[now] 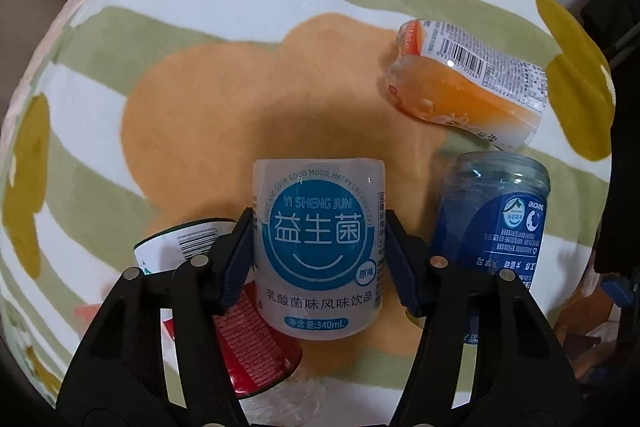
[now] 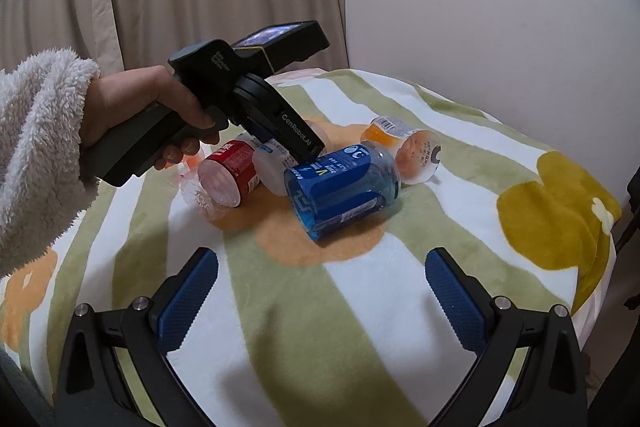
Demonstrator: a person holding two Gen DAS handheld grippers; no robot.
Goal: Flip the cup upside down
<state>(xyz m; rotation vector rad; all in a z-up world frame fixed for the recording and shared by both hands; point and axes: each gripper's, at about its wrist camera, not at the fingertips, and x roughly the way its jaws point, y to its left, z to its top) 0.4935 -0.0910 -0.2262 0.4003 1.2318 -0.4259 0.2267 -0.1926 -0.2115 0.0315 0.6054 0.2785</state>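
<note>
My left gripper point(image 1: 318, 259) is shut on a clear white cup with a blue "Yi Sheng Jun" label point(image 1: 320, 251), its blue pads pressing both sides. In the right wrist view the left gripper's body point(image 2: 256, 107) hangs over that white cup point(image 2: 272, 167), which lies among the others. A blue cup point(image 1: 492, 219) lies on its side just to the right; it also shows in the right wrist view point(image 2: 340, 191). My right gripper point(image 2: 318, 303) is open and empty, low over the blanket in front of the blue cup.
A red-labelled cup point(image 2: 232, 175) lies left of the white cup. An orange cup point(image 1: 468, 79) lies at the far right, also in the right wrist view point(image 2: 408, 151). All rest on a green-and-white striped blanket point(image 2: 360, 307) with orange and mustard flowers. Curtain and wall stand behind.
</note>
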